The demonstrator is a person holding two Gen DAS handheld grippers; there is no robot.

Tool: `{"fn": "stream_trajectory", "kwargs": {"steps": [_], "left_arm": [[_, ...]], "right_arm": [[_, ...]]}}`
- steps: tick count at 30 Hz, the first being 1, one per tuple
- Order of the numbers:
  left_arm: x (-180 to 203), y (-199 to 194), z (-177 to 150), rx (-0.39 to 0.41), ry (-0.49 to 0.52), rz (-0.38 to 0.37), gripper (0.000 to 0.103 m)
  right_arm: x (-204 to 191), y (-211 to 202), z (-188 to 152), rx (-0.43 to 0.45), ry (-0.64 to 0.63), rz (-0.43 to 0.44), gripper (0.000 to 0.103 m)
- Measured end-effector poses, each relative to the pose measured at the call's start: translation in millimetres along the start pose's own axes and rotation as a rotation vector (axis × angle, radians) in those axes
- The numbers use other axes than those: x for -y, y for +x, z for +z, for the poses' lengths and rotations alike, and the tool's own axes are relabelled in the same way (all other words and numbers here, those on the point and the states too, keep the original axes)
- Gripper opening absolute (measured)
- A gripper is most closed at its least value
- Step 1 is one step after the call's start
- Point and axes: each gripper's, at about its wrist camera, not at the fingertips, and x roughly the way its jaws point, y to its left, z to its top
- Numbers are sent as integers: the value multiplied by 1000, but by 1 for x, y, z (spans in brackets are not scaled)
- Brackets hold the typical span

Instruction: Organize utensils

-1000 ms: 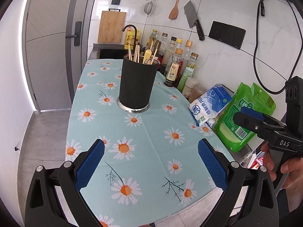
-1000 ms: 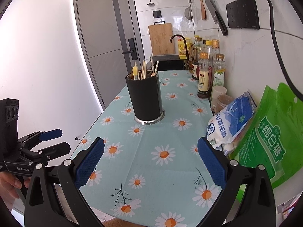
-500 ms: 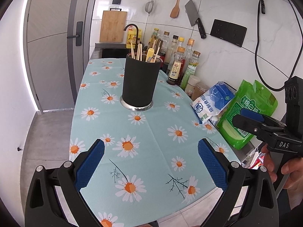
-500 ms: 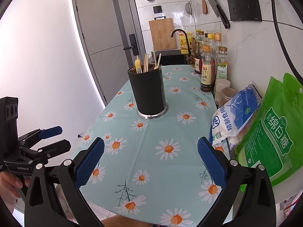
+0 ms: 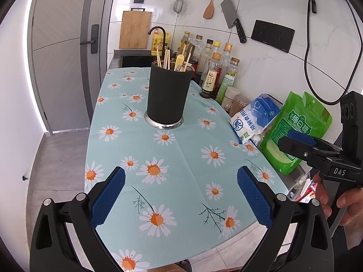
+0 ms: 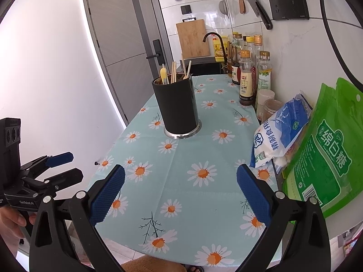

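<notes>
A black utensil holder (image 5: 167, 95) with a steel base stands mid-table on the daisy tablecloth (image 5: 181, 158); it also shows in the right wrist view (image 6: 178, 106). Chopsticks (image 5: 166, 59) and a yellow spoon (image 5: 179, 61) stick up out of it. My left gripper (image 5: 181, 197) is open and empty above the near end of the table. My right gripper (image 6: 180, 195) is open and empty too, held back near the table's front edge. Each gripper shows from the side in the other's view, the right one (image 5: 295, 140) and the left one (image 6: 61, 165).
Sauce and oil bottles (image 5: 213, 77) line the wall on the right, with two small jars (image 5: 236, 99), a blue-white bag (image 5: 254, 117) and a green sugar bag (image 5: 297, 131). A cleaver (image 5: 232, 22), wooden spatula (image 5: 209, 2) and strainer (image 5: 179, 4) hang on the wall. A cutting board (image 5: 135, 29) and sink tap (image 5: 158, 30) stand behind.
Both grippers have drawn back and a little up from the holder, so more of the table shows. Both stay open and empty.
</notes>
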Motion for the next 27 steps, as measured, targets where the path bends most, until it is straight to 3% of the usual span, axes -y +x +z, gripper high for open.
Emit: {"fn": "stream_trajectory", "kwargs": {"steps": [27], "left_arm": [[0, -6, -7, -6, -13, -9, 96]], "right_arm": [[-7, 2, -6, -23, 13, 11, 98]]}}
